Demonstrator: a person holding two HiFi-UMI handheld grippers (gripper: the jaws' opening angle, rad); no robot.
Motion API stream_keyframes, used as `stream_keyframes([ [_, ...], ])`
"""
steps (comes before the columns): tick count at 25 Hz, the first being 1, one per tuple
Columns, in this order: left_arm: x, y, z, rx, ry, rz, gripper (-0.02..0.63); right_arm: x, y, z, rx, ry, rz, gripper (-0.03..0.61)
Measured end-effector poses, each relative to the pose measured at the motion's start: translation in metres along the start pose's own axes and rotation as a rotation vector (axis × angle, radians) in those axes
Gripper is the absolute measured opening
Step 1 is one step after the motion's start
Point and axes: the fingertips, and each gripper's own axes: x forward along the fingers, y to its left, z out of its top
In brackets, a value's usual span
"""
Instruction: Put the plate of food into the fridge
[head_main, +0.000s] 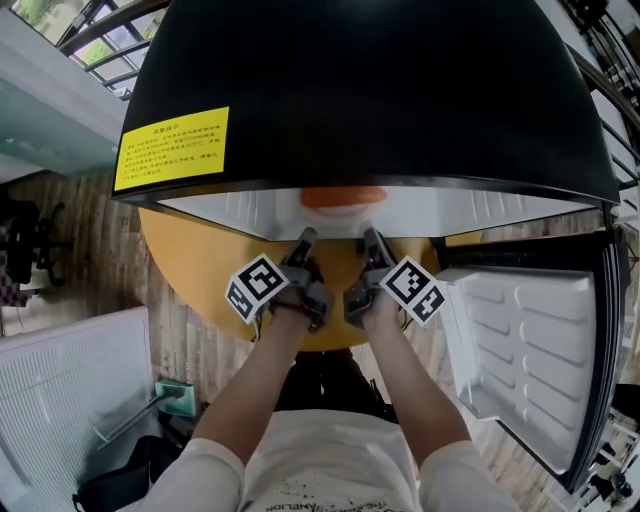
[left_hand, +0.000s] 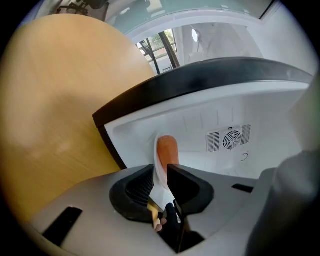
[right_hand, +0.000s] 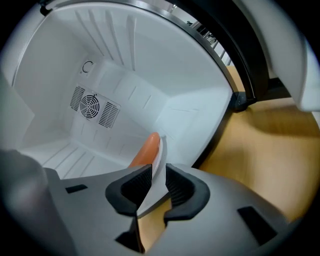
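Both grippers pinch the white plate (right_hand: 159, 165) by its near rim: the left gripper (left_hand: 161, 182) and right gripper (right_hand: 156, 186) each have their jaws clamped on the thin edge. I judge it stiff, smooth and slip-prone, so two level rim grips suit it. Its orange food (left_hand: 167, 149) could roll. The plate is just inside the open fridge (head_main: 380, 100), with the fan vent (right_hand: 92, 107) behind.

Your round, light-wood tabletop (head_main: 195, 265) shows a bare curved edge at your left. Past that edge lies a plank floor (head_main: 90, 235). At your lower left stands a white ribbed panel (head_main: 70, 400), and just beside its right end a small green box (head_main: 176, 396) sits on the floor. A dark chair (head_main: 25, 245) stands at the far left, well apart from the tabletop. Railed windows (head_main: 95, 35) show above it.
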Motion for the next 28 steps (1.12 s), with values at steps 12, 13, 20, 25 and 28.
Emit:
stream_keyframes([
  [12,-0.052,-0.018,-0.024,0.174,0.114,-0.031,0.086,-0.048,0.024,-0.018,-0.136,0.083,0.051,0.063],
  [13,-0.056,-0.02,-0.027,0.196,0.13,-0.039,0.084,-0.053,0.027,-0.019,-0.153,0.091,0.056,0.06],
  [20,-0.092,-0.035,-0.039,0.39,0.188,-0.069,0.061,-0.092,0.045,-0.025,-0.288,0.139,0.105,0.041],
  [25,-0.125,-0.049,-0.051,0.514,0.218,-0.097,0.034,-0.123,0.062,-0.026,-0.352,0.141,0.159,0.034],
  [28,-0.146,-0.058,-0.059,0.608,0.229,-0.115,0.029,-0.143,0.07,-0.031,-0.428,0.144,0.167,0.034],
])
